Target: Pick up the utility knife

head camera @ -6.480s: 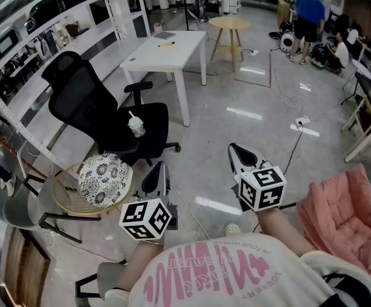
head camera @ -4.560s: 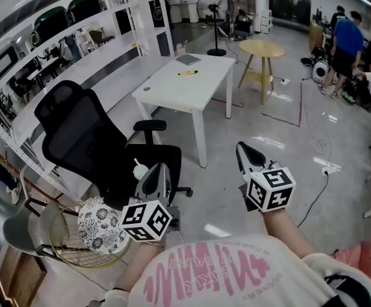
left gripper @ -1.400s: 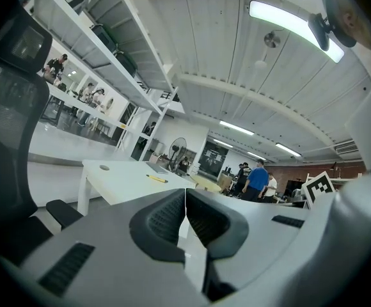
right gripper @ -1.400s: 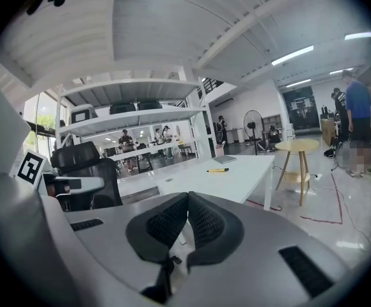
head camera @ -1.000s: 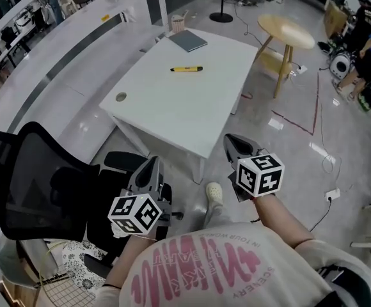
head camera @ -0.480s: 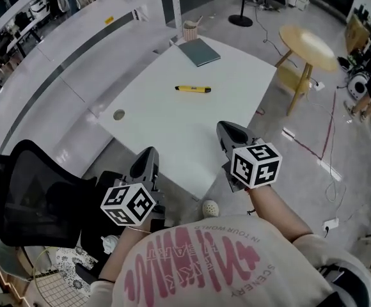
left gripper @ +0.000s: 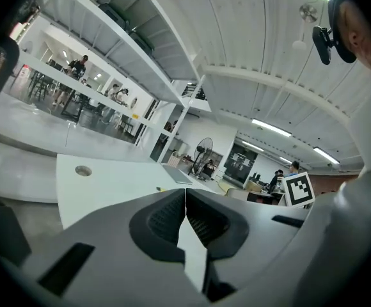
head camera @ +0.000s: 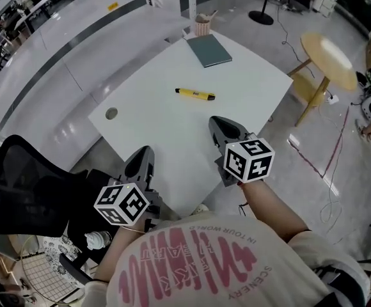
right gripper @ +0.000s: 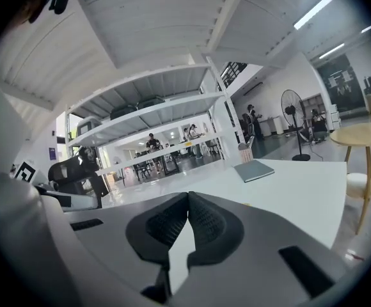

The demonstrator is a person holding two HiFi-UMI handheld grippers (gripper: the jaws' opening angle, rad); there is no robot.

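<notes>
Yellow utility knife [head camera: 195, 94] lies flat on white table [head camera: 153, 120], upper centre of frame, untouched. Right gripper [head camera: 219, 125] just below knife, slightly right, not touching; jaws closed, empty. Left gripper [head camera: 143, 157] lower left, over table's near edge, farther from knife; jaws closed, empty.

Your white table [head camera: 173, 133] bears a teal notebook [head camera: 209, 49] at its far edge, ribbed cup [head camera: 202, 25] near it; black chair [head camera: 25, 190] on your left.
</notes>
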